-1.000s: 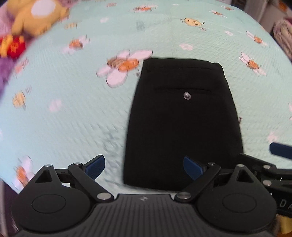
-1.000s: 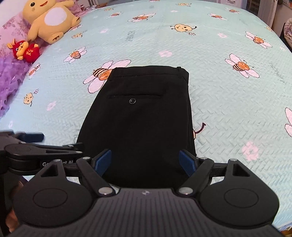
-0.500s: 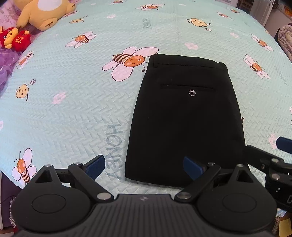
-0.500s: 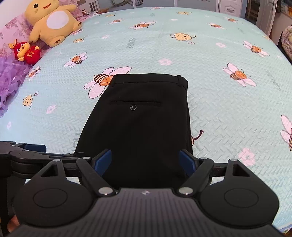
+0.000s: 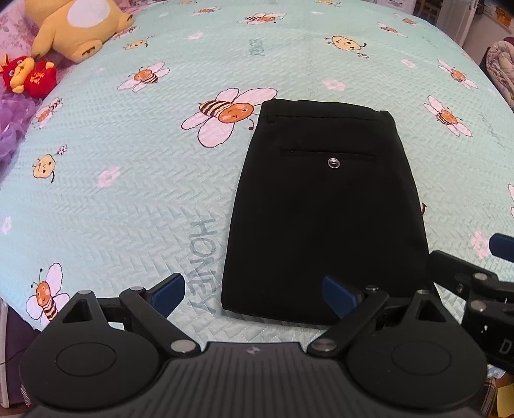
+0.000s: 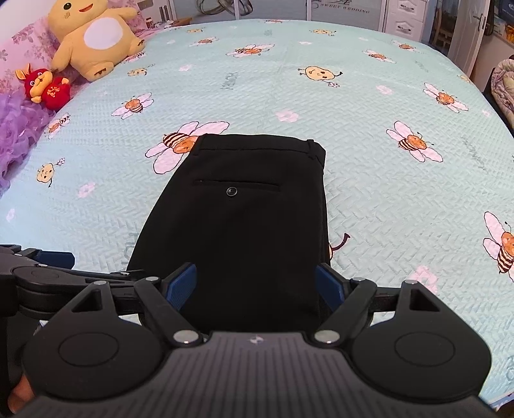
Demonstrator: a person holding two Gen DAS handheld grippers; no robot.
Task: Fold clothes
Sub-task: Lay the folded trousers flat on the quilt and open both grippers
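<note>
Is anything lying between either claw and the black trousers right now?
Nothing visible. The folded black trousers lie alone on the bee-print bedspread, right ahead of the open right claw and the open left claw. The yellow plush and red plush sit far off by the pillows.

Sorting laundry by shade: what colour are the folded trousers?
Black trousers, clearest in the right wrist view.

Readable text in my two gripper views

I read "HONEY" printed in grey on the bedspread (image 5: 106, 205), just left of the folded trousers (image 5: 324, 222). "SWEET WEDDING" stands on a white board (image 6: 340, 9) behind the bed. A lone "D" shows on my right gripper's body (image 5: 506, 345); the red toy's (image 6: 48, 88) lettering is illegible.
</note>
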